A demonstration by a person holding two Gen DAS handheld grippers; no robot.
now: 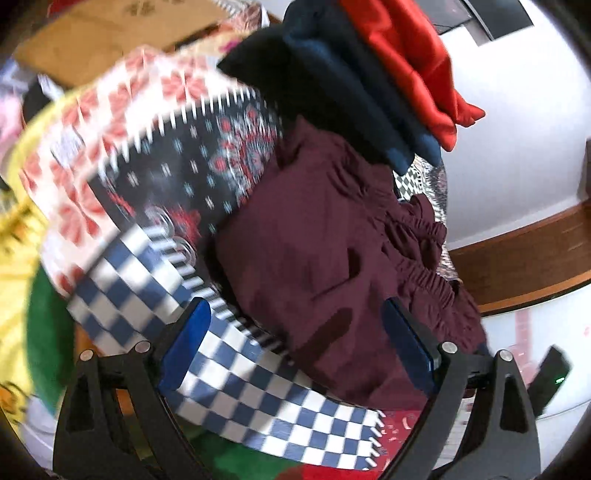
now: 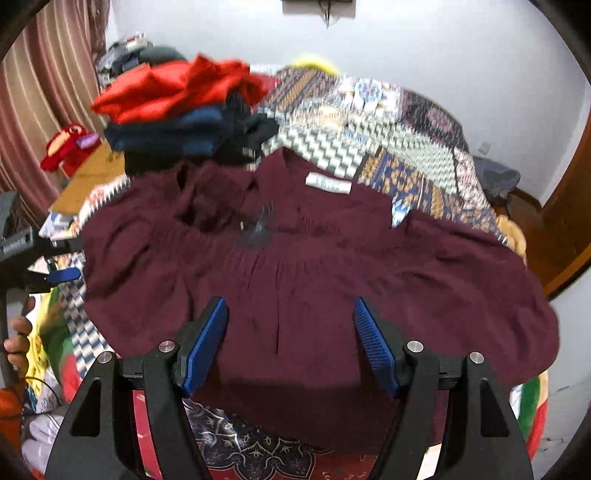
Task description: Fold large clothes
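Note:
A large maroon blouse (image 2: pixel 314 280) lies spread on a patchwork bedspread (image 2: pixel 388 147), collar and white label (image 2: pixel 328 182) at the far side. My right gripper (image 2: pixel 291 317) is open and empty, hovering over the blouse's near hem. In the left wrist view the same blouse (image 1: pixel 325 258) lies ahead with its gathered sleeve cuff (image 1: pixel 424 243) to the right. My left gripper (image 1: pixel 295 314) is open and empty at the blouse's side edge, over a blue-and-white checked cloth (image 1: pixel 258 398). The left gripper also shows in the right wrist view (image 2: pixel 64 275), at the far left.
A stack of folded clothes, red (image 2: pixel 173 88) on navy (image 2: pixel 173 136), sits at the far left of the bed, also in the left wrist view (image 1: pixel 402 55). A cardboard box (image 1: pixel 110 33) and a red toy (image 2: pixel 68 146) lie beyond. A wooden frame (image 2: pixel 565 206) borders the right.

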